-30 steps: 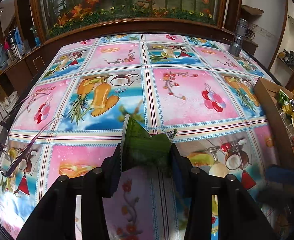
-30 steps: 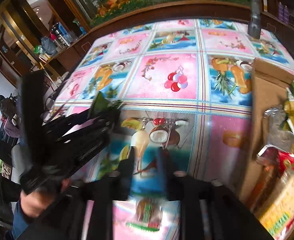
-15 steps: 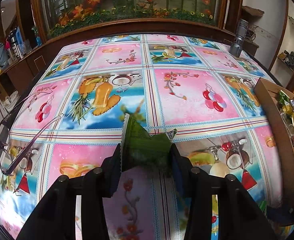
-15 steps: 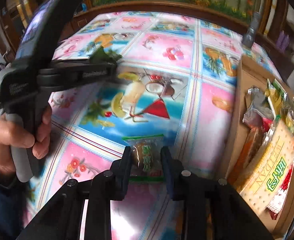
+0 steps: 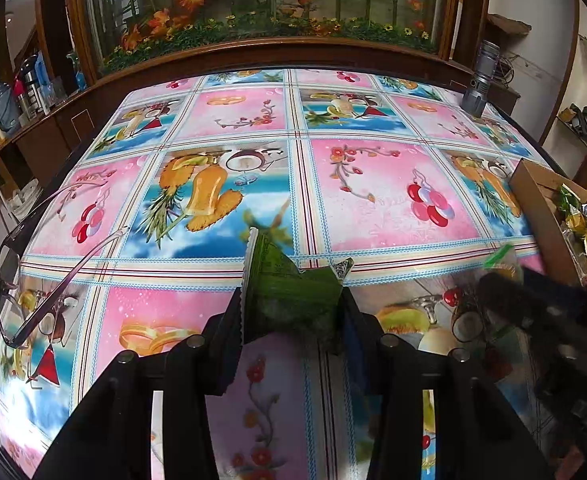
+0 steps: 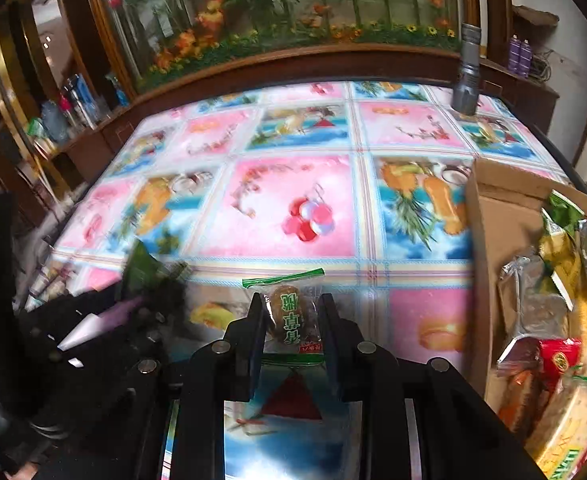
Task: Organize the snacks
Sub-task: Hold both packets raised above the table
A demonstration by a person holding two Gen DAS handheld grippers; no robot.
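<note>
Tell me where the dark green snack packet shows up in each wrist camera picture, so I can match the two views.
Left wrist view: the dark green snack packet sits at bottom centre, clamped in the left claw.
Right wrist view: the same packet is at the left edge, blurred, above the dark left claw.
Shared landmark: the grey flashlight standing at the table's far right.

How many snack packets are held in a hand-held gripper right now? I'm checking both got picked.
2. A green packet sits clamped in the left hand-held gripper; a clear packet with a brown snack is pinched in the right hand-held gripper.
</note>
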